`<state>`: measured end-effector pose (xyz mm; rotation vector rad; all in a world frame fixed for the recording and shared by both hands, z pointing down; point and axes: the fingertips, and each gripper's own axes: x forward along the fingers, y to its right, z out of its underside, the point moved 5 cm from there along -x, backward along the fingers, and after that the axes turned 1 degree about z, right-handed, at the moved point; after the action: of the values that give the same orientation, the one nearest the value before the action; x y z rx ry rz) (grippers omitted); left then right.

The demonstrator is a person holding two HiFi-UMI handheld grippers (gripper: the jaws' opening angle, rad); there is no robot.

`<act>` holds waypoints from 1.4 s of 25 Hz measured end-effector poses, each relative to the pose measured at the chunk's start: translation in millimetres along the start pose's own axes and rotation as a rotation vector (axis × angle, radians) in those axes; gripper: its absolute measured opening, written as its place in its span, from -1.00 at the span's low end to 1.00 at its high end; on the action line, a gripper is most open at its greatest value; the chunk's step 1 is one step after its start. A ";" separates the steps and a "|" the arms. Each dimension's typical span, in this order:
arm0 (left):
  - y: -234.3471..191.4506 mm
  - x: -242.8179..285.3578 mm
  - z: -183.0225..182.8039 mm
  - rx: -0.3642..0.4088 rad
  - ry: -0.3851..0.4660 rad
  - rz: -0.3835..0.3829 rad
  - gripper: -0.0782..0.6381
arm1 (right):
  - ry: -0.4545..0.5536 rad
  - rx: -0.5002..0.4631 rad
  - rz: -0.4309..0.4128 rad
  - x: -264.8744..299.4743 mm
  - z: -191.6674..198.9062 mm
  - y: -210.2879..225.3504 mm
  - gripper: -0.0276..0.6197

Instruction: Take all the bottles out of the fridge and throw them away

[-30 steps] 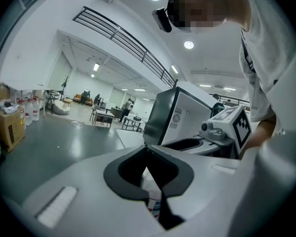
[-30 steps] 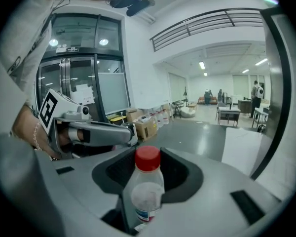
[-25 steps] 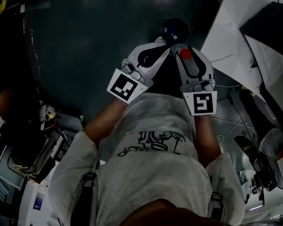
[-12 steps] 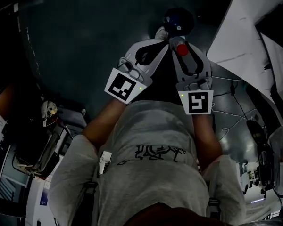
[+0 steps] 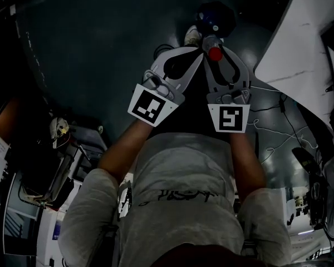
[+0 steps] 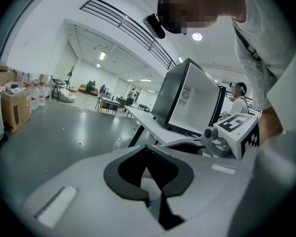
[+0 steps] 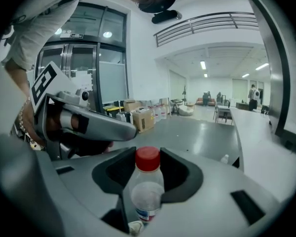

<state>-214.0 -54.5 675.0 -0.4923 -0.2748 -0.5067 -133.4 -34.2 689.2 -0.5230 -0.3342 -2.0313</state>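
The right gripper (image 7: 147,177) was clenched on a red-capped bottle (image 7: 148,160), cap up between its jaws. The left gripper (image 6: 149,174) sat clamped on something pale with a scrap of blue label, seemingly a second bottle (image 6: 151,189). In the head view both pointed down toward a dark round bin (image 5: 214,16) just beyond their tips. So two bottles looked to be out and close to being dropped, neither yet let go. Farther off, a small bottle (image 6: 117,143) lay on the floor (image 6: 49,147) by the table (image 6: 143,120), and the fridge (image 6: 190,102) stood on that table. Whether more bottles remained inside could not be told.
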 end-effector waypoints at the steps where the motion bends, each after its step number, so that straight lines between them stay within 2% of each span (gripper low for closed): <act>1: -2.4 1.4 5.2 -0.003 -0.005 -0.005 -0.76 | 0.004 -0.003 0.005 2.6 3.9 0.7 -0.43; 7: -15.1 16.7 32.3 -0.012 -0.007 -0.022 -0.76 | 0.032 -0.017 0.057 19.2 24.9 10.9 -0.43; 19: -32.3 45.6 70.1 0.001 -0.024 -0.047 -0.76 | 0.054 -0.035 0.100 51.4 55.6 28.1 -0.43; 26: -32.0 41.4 70.1 -0.008 -0.014 -0.074 -0.76 | 0.040 -0.028 0.098 47.0 61.2 27.8 -0.43; 35: -16.9 25.4 33.2 -0.017 0.026 -0.065 -0.76 | 0.093 -0.012 0.088 26.3 15.1 22.9 -0.43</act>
<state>-205.8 -60.4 719.0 -0.4942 -0.2624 -0.5785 -121.4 -58.6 715.7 -0.4416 -0.2385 -1.9662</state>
